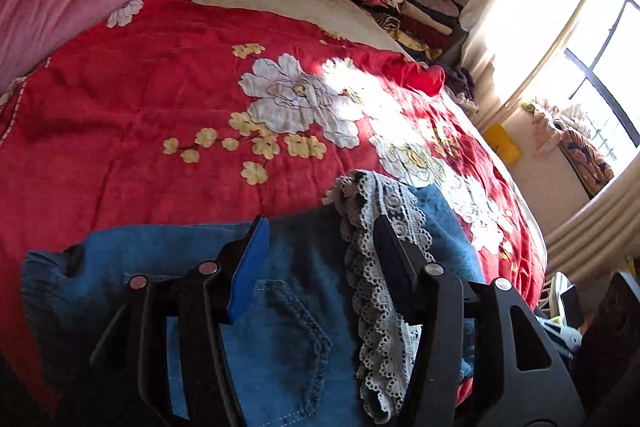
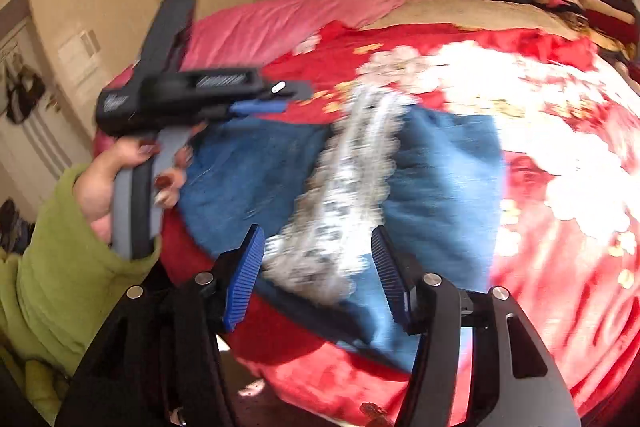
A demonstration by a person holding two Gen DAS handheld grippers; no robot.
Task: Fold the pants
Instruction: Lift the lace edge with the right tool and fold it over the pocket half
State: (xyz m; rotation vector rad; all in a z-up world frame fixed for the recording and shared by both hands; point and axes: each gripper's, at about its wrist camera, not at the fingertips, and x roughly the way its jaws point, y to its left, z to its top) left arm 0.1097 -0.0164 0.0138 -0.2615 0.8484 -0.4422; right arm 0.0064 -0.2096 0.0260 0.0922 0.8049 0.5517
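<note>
Grippers (image 1: 320,239) (image 2: 318,247) spread above jeans (image 1: 280,307)

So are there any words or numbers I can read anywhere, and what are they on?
None can be read.
Left gripper: pale marks on its black body, too blurred to read.
Yellow bag by the curtain: a small dark mark, too small to read.
Jeans: no label shows.
</note>
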